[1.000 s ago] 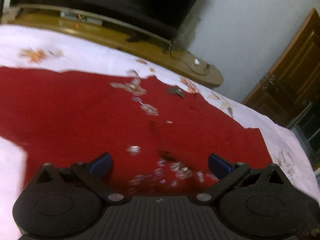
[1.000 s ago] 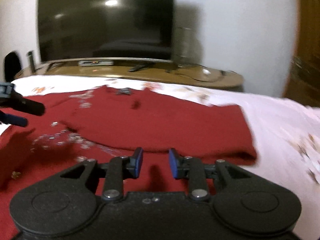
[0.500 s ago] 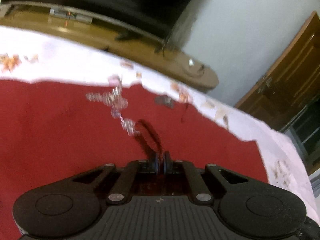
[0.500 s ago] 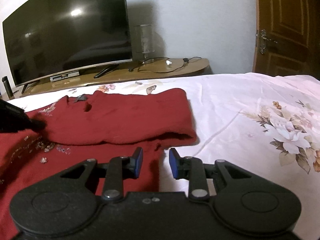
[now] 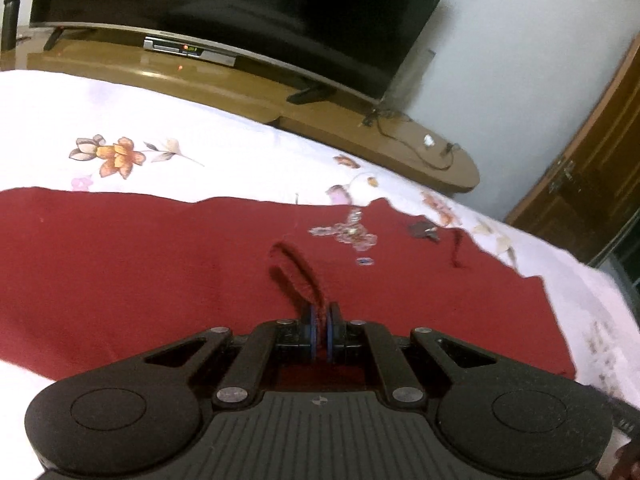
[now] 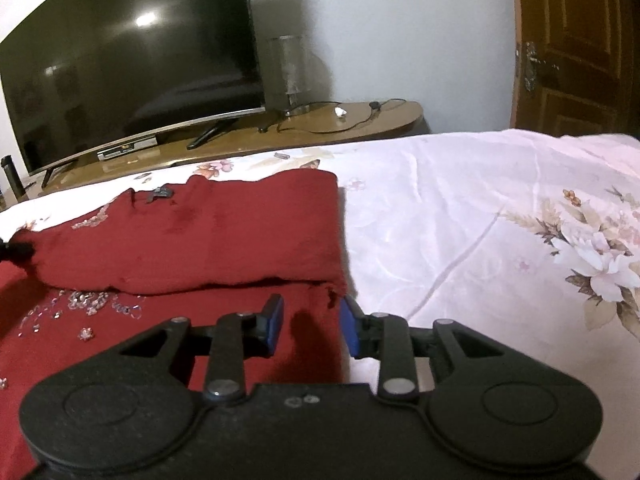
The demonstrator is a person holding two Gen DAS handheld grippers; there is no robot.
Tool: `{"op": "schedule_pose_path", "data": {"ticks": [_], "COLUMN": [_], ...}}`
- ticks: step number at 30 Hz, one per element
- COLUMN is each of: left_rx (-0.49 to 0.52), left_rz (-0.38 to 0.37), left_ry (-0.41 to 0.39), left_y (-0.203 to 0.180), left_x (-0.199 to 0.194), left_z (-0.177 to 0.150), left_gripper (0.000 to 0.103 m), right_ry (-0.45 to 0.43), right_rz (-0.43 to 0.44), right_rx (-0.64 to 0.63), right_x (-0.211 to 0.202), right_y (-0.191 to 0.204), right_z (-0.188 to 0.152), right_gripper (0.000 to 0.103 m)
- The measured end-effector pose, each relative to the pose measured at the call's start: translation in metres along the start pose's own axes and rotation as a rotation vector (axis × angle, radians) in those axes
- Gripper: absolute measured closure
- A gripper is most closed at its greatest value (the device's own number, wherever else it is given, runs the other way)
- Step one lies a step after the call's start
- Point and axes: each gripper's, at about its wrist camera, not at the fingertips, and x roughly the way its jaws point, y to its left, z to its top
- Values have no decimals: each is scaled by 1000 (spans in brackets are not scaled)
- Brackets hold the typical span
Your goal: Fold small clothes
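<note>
red beaded garment [image 6: 224, 236] flat on bed, one side folded over.

left gripper [image 5: 320, 330]: fingers closed, apparently pinching cloth | right gripper [image 6: 311, 326]: fingers apart, held low

No legible text, labels or numbers.

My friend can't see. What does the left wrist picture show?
The left claw is shut, pinching a fold of a dark red beaded garment spread on a white flowered bedsheet. Behind the bed, a big dark TV stands on a wooden cabinet.
</note>
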Motion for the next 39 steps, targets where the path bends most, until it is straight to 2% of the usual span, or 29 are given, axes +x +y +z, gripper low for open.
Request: {"op": "schedule_pose_path", "data": {"ticks": [11,13,16,18,20,22,23,24,26,27,32,36,37,39], "left_rx": [11,24,61,69,51,48,47,52,64,59,54,10,5,49], "left_rz": [19,32,63,53,30,10,10,21,46,49,57,53,51,71], "left_ry": [18,-15,23,20,-16,-36,-46,-59,-113,-135,-131,-69,-49,-37], "left_y": [8,6,5,5,8,9,9,7,4,3,4,10,9,2], "left_x": [15,10,17,16,10,8,8,8,5,4,12,33,39,43], "left_z": [-8,-6,-7,-6,-5,-3,-2,0,5,8,18,22,20,14], "left_gripper": [99,99,99,99,98,98,87,66,41,40,40,41,46,71], "right_ry": [7,27,71,67,52,27,19,12,0,-5,10,56,66,73], "right_rz": [38,51,59,61,73,79,84,90,107,120,181,214,222,234], "right_rx": [134,169,174,158,162,163,165,171,186,197,265,317,332,350], "right_x": [31,40,50,49,45,44,47,50,62,68,102,125,130,136], "right_y": [-21,-26,-30,-29,-32,-38,-42,-47,-55,-59,-72,-77,-79,-79], "right_z": [16,17,13,12,15,22,27,33,45,51,70,72,71,70], "right_gripper": [72,75,78,74,68,68,66,66,66,66,65,62,62,62]}}
